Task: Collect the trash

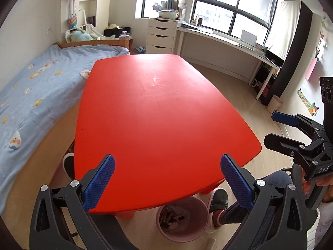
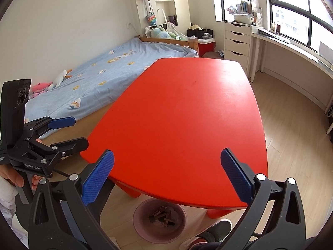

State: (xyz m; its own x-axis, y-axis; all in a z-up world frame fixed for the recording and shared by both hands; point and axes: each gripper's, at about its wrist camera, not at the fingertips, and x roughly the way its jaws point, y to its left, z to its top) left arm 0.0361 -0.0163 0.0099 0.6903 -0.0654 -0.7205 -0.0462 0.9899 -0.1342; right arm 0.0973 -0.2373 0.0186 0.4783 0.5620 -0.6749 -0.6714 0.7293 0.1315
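A pink waste bin [image 1: 183,220] [image 2: 159,220] stands on the floor under the near edge of the red table [image 1: 162,114] [image 2: 187,114], with dark wrappers and crumpled trash inside. My left gripper [image 1: 166,181] hovers open above the table's near edge, nothing between its blue pads. My right gripper [image 2: 166,177] is likewise open and empty over the near edge. Each gripper shows in the other's view: the right gripper [image 1: 276,129] beside the table's right corner, the left gripper [image 2: 80,131] at the table's left corner, both with jaws apart.
A bed with a blue cover [image 1: 37,87] [image 2: 100,77] runs along the table's left side. White drawers [image 1: 161,36] and a long desk [image 1: 224,41] line the window wall. A person's shoes [image 1: 218,200] [image 2: 210,233] rest beside the bin. A small white bin [image 1: 274,104] stands far right.
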